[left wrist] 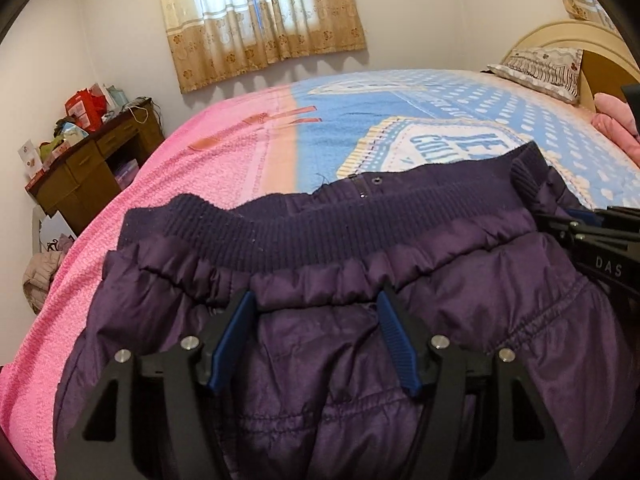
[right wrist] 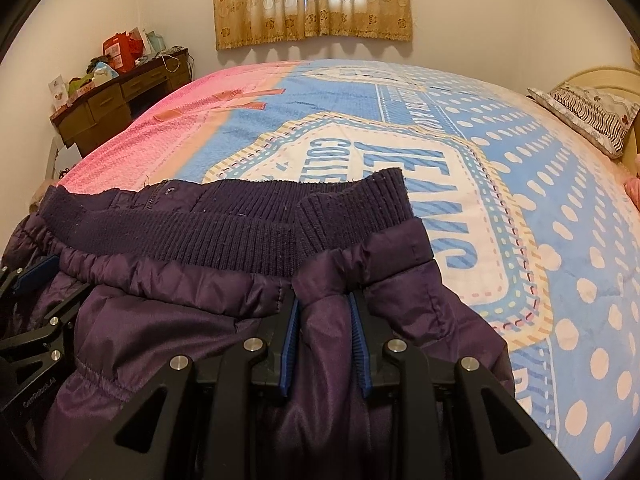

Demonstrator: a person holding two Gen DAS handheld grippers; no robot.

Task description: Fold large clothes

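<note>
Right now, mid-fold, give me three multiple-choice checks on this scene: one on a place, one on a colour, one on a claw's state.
1. Where does the pillow lie?
A. at the bed's far right, by the headboard
B. on the desk
C. on the jacket

2. What colour is the jacket?
A. red
B. dark purple
C. yellow

3. How does the right claw stand?
A. wide open above the bed
B. out of view
C. closed on a fold of the jacket

Answers:
1 A: the pillow rests against the cream headboard at the right.
2 B: the shell and its ribbed hem are dark purple.
3 C: the blue pads pinch a ridge of fabric between them.
</note>
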